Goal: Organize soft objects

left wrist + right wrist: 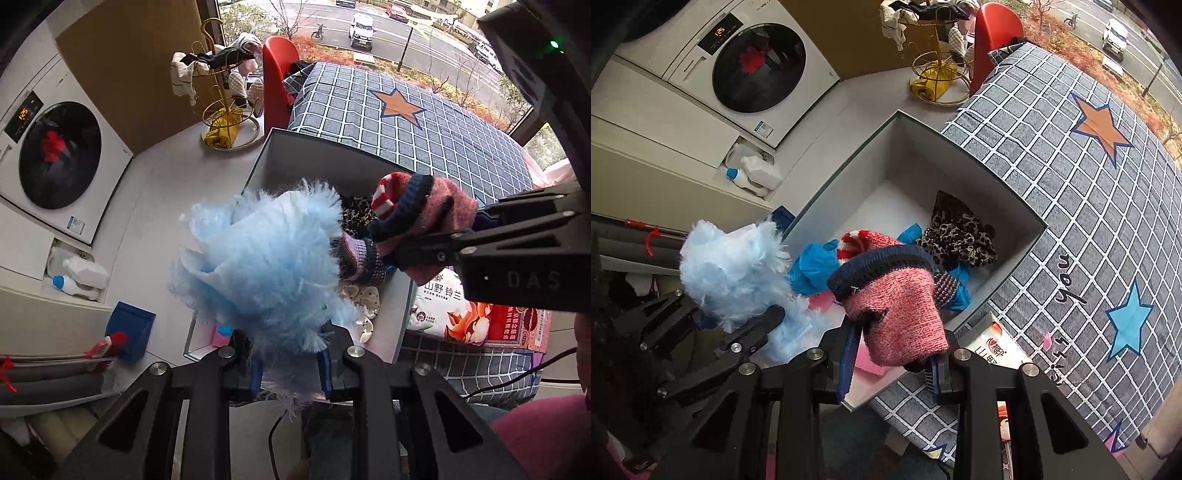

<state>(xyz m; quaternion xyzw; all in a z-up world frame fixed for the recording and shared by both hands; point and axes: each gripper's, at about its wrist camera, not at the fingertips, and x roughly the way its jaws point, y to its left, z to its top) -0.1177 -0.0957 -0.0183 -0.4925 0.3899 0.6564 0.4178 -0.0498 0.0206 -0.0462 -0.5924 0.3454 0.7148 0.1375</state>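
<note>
The right gripper [892, 363] is clenching a pink knitted sock [897, 314] directly above the open grey box [960, 147], while the left gripper [290, 373] is gripping a fluffy pale-blue duster cloth [266, 258] at the box's near-left edge.

A bed [1071, 192] under a grey checked cover with orange and blue stars carries an open grey box [960, 155], set at its edge, and a printed packet [997, 350] touching the box's near corner. A red chair [993, 33] stands at the bed's far end.
</note>
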